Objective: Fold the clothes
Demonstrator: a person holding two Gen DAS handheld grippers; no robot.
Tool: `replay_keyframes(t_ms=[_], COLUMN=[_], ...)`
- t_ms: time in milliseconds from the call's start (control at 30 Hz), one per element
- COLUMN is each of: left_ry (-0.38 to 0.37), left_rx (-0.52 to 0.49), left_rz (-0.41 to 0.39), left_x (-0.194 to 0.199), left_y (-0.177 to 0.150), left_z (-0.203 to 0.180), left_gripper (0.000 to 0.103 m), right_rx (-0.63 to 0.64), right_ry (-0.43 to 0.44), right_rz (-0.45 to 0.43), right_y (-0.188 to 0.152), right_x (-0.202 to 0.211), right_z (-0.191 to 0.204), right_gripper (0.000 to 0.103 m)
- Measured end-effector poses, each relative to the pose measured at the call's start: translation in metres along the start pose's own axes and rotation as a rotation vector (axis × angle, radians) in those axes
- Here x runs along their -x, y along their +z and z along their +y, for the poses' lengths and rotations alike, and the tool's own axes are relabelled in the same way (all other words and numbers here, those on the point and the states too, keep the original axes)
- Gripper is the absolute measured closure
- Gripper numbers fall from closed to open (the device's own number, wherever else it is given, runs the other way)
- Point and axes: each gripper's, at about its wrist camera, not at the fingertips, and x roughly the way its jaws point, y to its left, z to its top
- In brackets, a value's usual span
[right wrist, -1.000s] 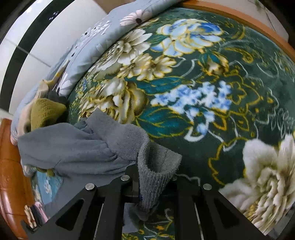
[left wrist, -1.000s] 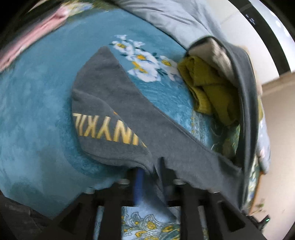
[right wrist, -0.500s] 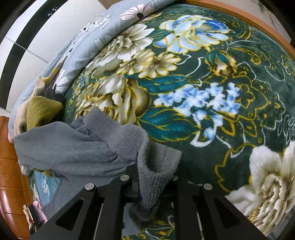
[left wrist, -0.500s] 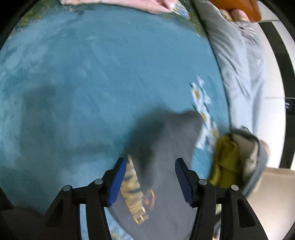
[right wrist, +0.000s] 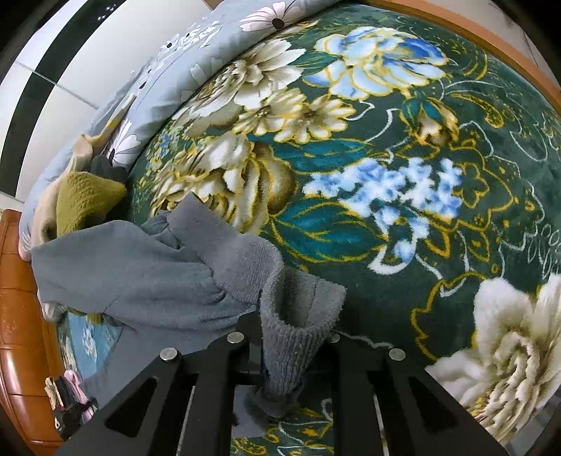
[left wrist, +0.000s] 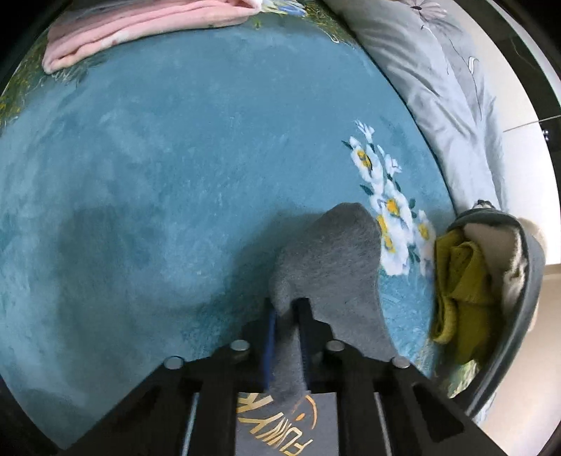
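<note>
Garment: a grey sweatshirt of fleecy knit with gold lettering on its front, the lettering showing under the left gripper's frame. It lies on a bed, spread between the two grippers.
Garment, left end: a rounded fold of grey cloth rises from the jaws and rests on the teal blanket, just beside a printed cluster of white and yellow flowers.
Garment, right end: a ribbed cuff stands up out of the jaws as a short open tube; the sleeve runs from it to the left in bunched folds toward the garment's body.
Left gripper: jaws brought together and clamped on the sweatshirt, the cloth pinched between the blue pads. It points steeply down at the bed.
Right gripper: jaws nearly together and clamped on the ribbed cuff, which fills the gap between them. It too points steeply down.
Bedding under right gripper: dark green blanket with large cream, blue and gold flowers.
Nearby clothes: a heap with an olive-yellow knit and a cream piece, partly wrapped in grey cloth, near the sweatshirt on its far side.
Folded item: a pink garment at the far edge of the teal blanket, well apart from the sweatshirt.
Quilt: pale grey, flower-printed, along the bed's edge by the wall.
Bed frame: orange-brown wood, at the left of the right wrist view.
</note>
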Motion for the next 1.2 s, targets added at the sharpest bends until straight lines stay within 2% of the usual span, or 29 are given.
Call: replay_keyframes(t_ms=[67, 133, 200, 300, 367, 433, 467, 567, 633, 700, 733, 767, 800, 833, 867, 900, 1033, 1100, 1133, 1167, 1200], left_ry=[-0.022, -0.012, -0.024, -0.103, -0.126, -0.108, -0.072, 0.042, 0.068, 0.063, 0.047, 0.032, 0.011, -0.018, -0.053, -0.093, -0.175, -0.178, -0.182, -0.190, -0.188], left_rx=[-0.027, -0.120, -0.257, -0.426, -0.553, -0.677, -0.750, -0.851, -0.859, -0.857, -0.832, -0.805, -0.772, -0.739, -0.707, -0.690, -0.591, -0.463, -0.402, -0.329, -0.290], left_rz=[-0.031, -0.083, -0.133, -0.138, -0.119, -0.076, -0.047, 0.046, 0.079, 0.091, 0.107, 0.116, 0.123, 0.126, 0.129, 0.128, 0.082, 0.025, 0.000, -0.006, 0.033], left_x=[0.009, 0.023, 0.038, 0.052, 0.049, 0.029, 0.015, -0.025, -0.029, -0.029, -0.027, -0.026, -0.023, -0.016, -0.009, 0.000, 0.027, 0.031, 0.032, 0.029, 0.022], left_y=[-0.002, -0.007, -0.023, -0.056, -0.087, -0.121, -0.138, -0.172, -0.180, -0.185, -0.180, -0.175, -0.168, -0.165, -0.160, -0.160, -0.133, -0.108, -0.095, -0.083, -0.080], left_z=[-0.004, -0.022, -0.052, -0.099, -0.132, -0.160, -0.169, -0.176, -0.162, -0.157, -0.154, -0.150, -0.147, -0.144, -0.140, -0.134, -0.112, -0.095, -0.086, -0.074, -0.068], left_gripper=[0.098, 0.098, 0.099, 0.099, 0.098, 0.097, 0.097, 0.097, 0.096, 0.094, 0.087, 0.071, 0.059, 0.037, 0.031, 0.031, 0.027, 0.021, 0.013, 0.000, 0.000], right_rx=[0.004, 0.018, 0.033, 0.026, 0.020, 0.021, 0.024, 0.025, 0.021, 0.019, 0.018, 0.015, 0.012, 0.008, 0.007, 0.008, 0.008, -0.006, -0.010, -0.010, -0.010], right_ry=[-0.002, -0.009, -0.017, -0.020, -0.021, -0.025, -0.027, -0.026, -0.020, -0.016, -0.016, -0.017, -0.019, -0.020, -0.021, -0.021, -0.016, -0.008, -0.005, -0.006, -0.007], right_rz=[0.002, 0.001, 0.000, 0.004, 0.006, 0.007, 0.007, 0.009, 0.011, 0.013, 0.013, 0.014, 0.014, 0.014, 0.013, 0.010, 0.009, 0.010, 0.010, 0.010, 0.010], right_y=[0.001, 0.001, 0.000, 0.001, 0.001, 0.001, 0.001, -0.001, -0.001, -0.001, -0.001, 0.000, 0.000, 0.000, 0.000, 0.000, -0.001, -0.001, -0.001, -0.001, -0.002], right_x=[-0.001, -0.002, -0.002, -0.005, -0.007, -0.009, -0.009, -0.011, -0.011, -0.012, -0.012, -0.012, -0.013, -0.014, -0.014, -0.014, -0.016, -0.016, -0.017, -0.017, -0.018], right_z=[0.003, 0.005, 0.006, 0.005, 0.005, 0.006, 0.006, 0.006, 0.004, 0.003, 0.002, 0.003, 0.003, 0.003, 0.004, 0.004, 0.003, 0.001, 0.000, 0.001, 0.001], right_gripper=[0.090, 0.090, 0.090, 0.090, 0.090, 0.090, 0.089, 0.089, 0.089, 0.089, 0.089, 0.089, 0.089, 0.088, 0.088, 0.088, 0.088, 0.088, 0.088, 0.088, 0.088])
